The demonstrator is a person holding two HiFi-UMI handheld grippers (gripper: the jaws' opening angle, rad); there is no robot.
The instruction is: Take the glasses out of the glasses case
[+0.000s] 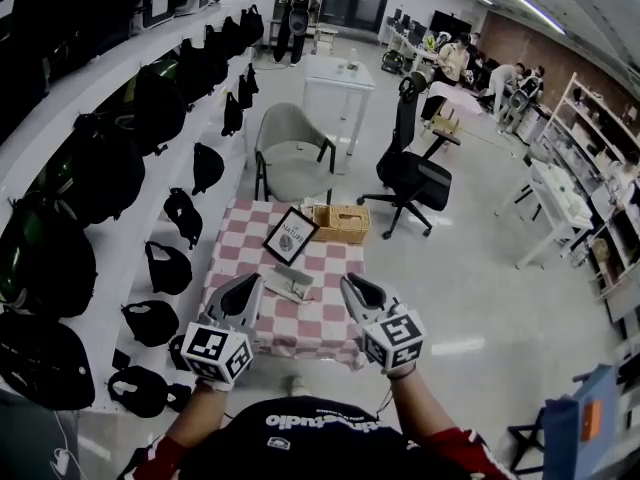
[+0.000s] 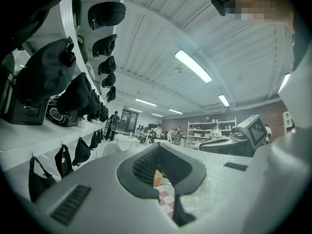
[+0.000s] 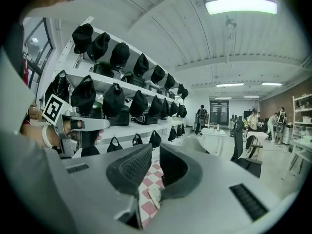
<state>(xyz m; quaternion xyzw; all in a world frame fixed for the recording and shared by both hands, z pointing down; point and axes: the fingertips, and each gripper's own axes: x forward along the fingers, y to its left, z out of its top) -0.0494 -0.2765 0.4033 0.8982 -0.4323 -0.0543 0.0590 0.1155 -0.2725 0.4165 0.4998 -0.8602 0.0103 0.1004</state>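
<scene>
Left gripper (image 1: 240,303): raised close to the camera, short of the near edge of the checked table (image 1: 232,268). Jaws stand narrowly apart with nothing between them; only tablecloth shows through the gap in the left gripper view.

Right gripper (image 1: 365,301): same height, beside the left, also short of the table's near edge. Jaws slightly spread and empty.

Glasses case (image 1: 291,284): a grey case lying on the table, near its front edge and roughly central, below and between the two grippers. No gripper touches it. The glasses are not visible (too small to tell whether the lid is up).

Framed sign (image 1: 291,235): leaning at the table's middle, just behind the case. Wicker basket (image 1: 341,223): at the table's far right corner.

Assessment: the task has not begun; the step in hand is the approach. Recommended practice: lower both grippers together, widen the jaws before contact, pin the case base with one gripper and lift the lid with the other. Keep clear of the sign, which looks liable to tip.
</scene>
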